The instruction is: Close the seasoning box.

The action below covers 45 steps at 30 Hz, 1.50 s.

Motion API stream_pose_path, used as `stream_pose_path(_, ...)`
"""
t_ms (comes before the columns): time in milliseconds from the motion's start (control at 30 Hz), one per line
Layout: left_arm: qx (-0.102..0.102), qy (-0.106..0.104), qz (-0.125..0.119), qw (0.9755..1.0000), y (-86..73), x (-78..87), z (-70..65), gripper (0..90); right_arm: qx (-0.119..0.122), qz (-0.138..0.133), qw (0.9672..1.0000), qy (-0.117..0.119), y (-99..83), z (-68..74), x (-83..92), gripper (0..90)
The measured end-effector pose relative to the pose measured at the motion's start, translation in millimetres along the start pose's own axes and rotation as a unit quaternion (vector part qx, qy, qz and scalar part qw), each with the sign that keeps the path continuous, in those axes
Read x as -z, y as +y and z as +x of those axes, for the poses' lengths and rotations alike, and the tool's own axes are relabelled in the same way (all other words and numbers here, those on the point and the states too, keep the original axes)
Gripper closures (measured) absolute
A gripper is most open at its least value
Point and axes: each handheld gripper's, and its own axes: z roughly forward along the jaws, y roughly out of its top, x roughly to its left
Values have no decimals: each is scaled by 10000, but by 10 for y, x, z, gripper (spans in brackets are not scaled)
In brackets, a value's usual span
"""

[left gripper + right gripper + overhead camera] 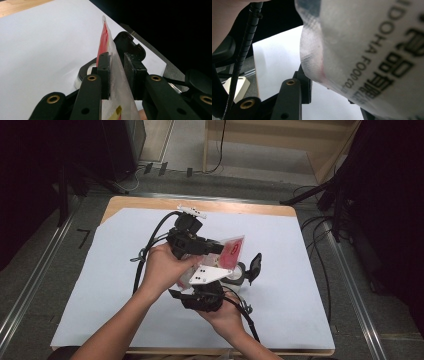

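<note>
A red and clear sachet is held up above the white sheet, between the two grippers. My left gripper comes in from the left, and in the left gripper view its pads are shut on the sachet, seen edge on. My right gripper, with its grey plate on top, sits just below it. In the right gripper view the sachet, with black print, hangs close to the lens and hides the right jaw. The left finger stands at its edge, so a grip there is unclear.
A small round white pot with an open black flip lid stands on the white sheet right under the grippers, also seen behind the left jaws. The wooden table edge runs along the back. Cables lie on the floor.
</note>
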Motion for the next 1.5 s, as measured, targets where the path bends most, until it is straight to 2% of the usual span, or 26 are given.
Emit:
stream_pose_path(200, -68, 12, 10, 10000, 23, -27, -2, 757, 3, -1, 10000, -54, -4, -17, 9, 642)
stream_pose_path(733, -17, -23, -6, 10000, 36, -34, 5, 755, -52, -24, 10000, -73, 0, -17, 7, 642)
stream_pose_path(1500, -111, 89, -5, 9999, 45, -3, -63, 756, -91, -106, 9999, -58, 9, 28, 1, 640)
